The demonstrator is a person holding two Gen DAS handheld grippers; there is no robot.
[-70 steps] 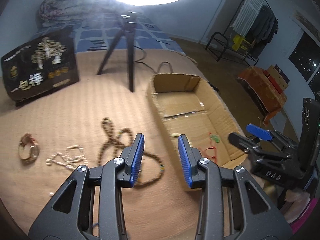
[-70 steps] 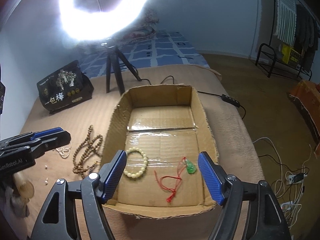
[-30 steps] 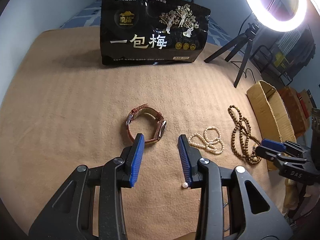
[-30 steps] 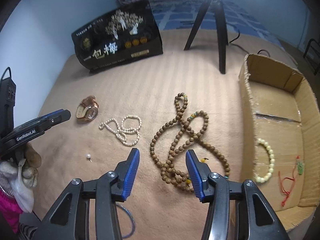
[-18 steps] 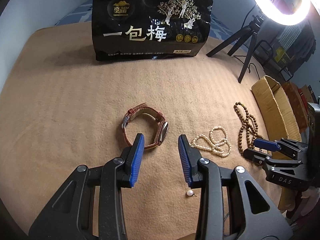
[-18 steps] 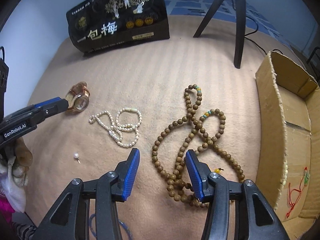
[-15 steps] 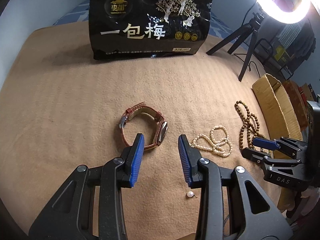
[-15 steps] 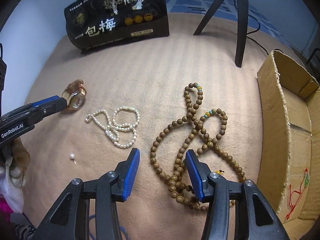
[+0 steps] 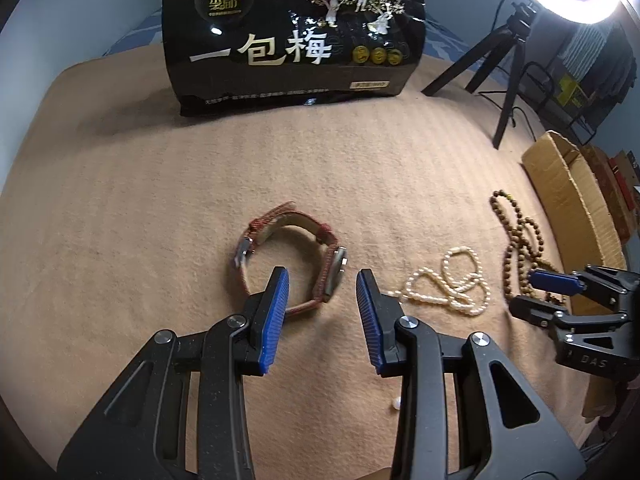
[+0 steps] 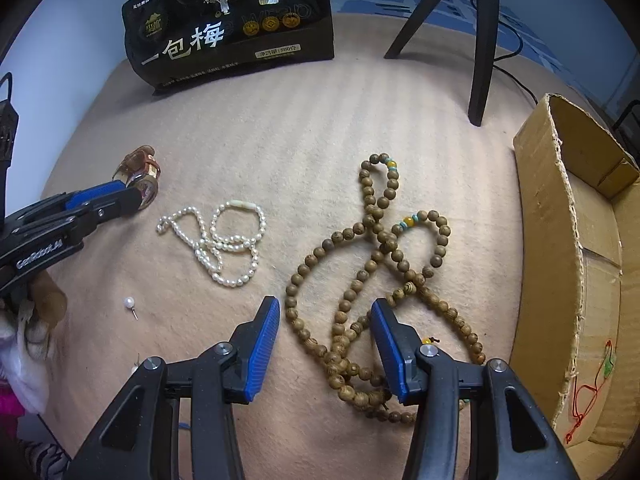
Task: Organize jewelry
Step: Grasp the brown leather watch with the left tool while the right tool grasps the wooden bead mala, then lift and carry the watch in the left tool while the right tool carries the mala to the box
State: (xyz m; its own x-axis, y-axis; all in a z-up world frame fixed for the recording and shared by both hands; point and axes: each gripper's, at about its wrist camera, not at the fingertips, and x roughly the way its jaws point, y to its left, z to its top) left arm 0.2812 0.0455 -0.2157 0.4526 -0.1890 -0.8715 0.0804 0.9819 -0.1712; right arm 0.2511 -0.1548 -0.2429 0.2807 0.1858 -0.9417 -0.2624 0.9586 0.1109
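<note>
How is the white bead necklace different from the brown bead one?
The white pearl necklace has tiny pale beads; the brown wooden bead necklace has bigger, darker ones. The brown one is longer and sprawls wider. The brown one has a few yellow and teal beads; the white one has a single long pale piece. The right gripper is open over the brown one, not the white. Both lie looped on the tan blanket.

Both grippers: black plastic frames with triangular cutouts, silver round screws at the pivots, blue ribbed pads [image 9: 273, 316] on the fingers. Left gripper [image 9: 322, 312] reads "GenRobot.AI" in white on its side in the right wrist view; right gripper [image 10: 325, 350] shows "DAS" moulded on its side in the left wrist view. Hand [image 10: 38, 320] at the left gripper: bare skin, white and pink cloth below.
</note>
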